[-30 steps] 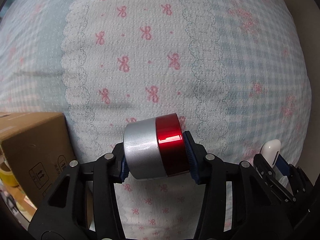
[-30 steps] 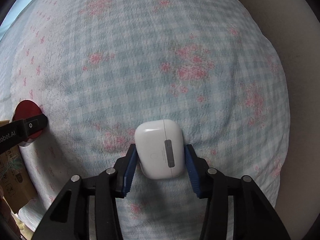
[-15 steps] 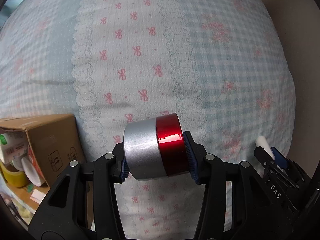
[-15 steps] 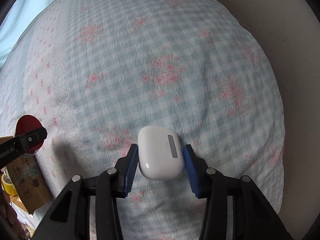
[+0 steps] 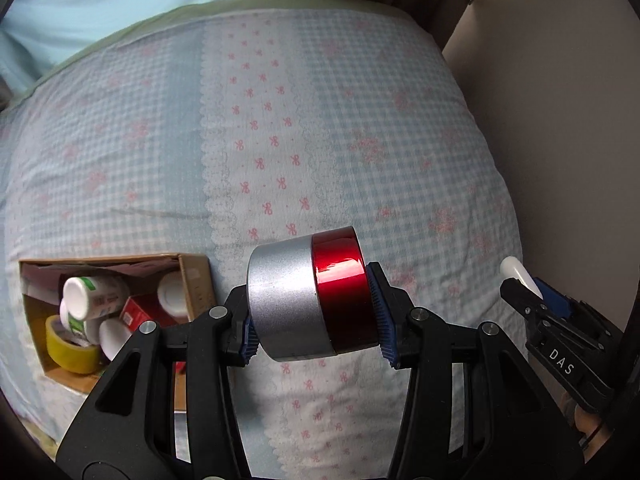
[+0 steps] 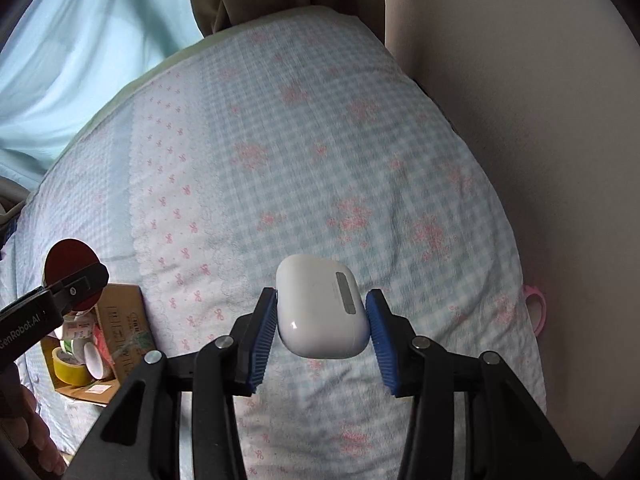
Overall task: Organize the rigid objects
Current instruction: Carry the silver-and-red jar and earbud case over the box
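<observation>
My left gripper [image 5: 312, 320] is shut on a silver and red cylinder [image 5: 308, 296] and holds it in the air above the bed. My right gripper [image 6: 322, 320] is shut on a white earbud case [image 6: 320, 308], also held above the bed. An open cardboard box [image 5: 192, 280] sits on the bed at lower left, with white bottles [image 5: 92, 296] and a yellow tape roll [image 5: 68, 344] inside. The box also shows in the right wrist view [image 6: 124, 324], below the red end of the cylinder [image 6: 70, 260]. The right gripper's tip [image 5: 532, 296] shows at the right of the left wrist view.
The bed has a blue checked cover [image 5: 360, 140] with pink bows. A beige wall [image 6: 540, 120] runs along its right side. A pink tape roll [image 6: 536, 308] lies at the bed's right edge. A light blue curtain [image 6: 80, 40] hangs at the far left.
Both grippers have risen and pulled back from the bed with their objects held. The box's open top and the far edge of the bed have come into view.
</observation>
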`<state>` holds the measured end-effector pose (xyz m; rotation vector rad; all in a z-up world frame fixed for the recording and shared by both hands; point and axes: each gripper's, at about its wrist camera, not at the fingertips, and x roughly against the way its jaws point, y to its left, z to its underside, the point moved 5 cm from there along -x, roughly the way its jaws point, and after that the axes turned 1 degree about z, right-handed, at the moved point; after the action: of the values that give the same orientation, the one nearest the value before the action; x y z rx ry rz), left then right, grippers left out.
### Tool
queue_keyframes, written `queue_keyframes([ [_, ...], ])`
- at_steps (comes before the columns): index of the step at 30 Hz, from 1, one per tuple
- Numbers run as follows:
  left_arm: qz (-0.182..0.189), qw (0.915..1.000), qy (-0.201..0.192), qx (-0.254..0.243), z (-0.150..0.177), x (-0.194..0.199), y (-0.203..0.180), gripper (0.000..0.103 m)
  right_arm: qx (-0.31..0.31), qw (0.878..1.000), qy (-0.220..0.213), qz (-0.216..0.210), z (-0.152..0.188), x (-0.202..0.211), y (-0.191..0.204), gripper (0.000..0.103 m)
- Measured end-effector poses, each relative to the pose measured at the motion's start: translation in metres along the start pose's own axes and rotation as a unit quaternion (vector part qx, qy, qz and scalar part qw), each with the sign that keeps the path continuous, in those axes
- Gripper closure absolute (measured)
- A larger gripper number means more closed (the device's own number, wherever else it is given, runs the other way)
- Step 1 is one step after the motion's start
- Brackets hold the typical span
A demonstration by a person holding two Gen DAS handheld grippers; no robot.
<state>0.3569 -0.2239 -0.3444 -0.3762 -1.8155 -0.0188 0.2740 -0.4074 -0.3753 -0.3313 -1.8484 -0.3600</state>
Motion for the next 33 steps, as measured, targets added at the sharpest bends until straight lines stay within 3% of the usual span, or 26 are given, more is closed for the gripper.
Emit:
queue_keyframes([
  [9,0.003,0.9972,-0.067,0.033,0.030,0.108,0.059,0.060,0.053,0.996,-0.067,-0.038,0.019,0.078,0.081,0.062],
  [16,-0.007,0.9932,-0.094,0.069,0.066,0.159,0.130,0.060,0.098,0.988,-0.096,-0.072,0.044,0.124,0.154,0.062],
  [25,-0.028,0.9900,-0.091,0.104,0.105,0.178,0.235,0.060,0.141,0.979,-0.094,-0.110,0.078,0.132,0.249,0.062],
  [33,-0.031,0.9929,-0.047,0.105,0.110,0.148,0.304,0.060,0.147,0.980,-0.057,-0.117,0.104,0.104,0.308,0.062],
])
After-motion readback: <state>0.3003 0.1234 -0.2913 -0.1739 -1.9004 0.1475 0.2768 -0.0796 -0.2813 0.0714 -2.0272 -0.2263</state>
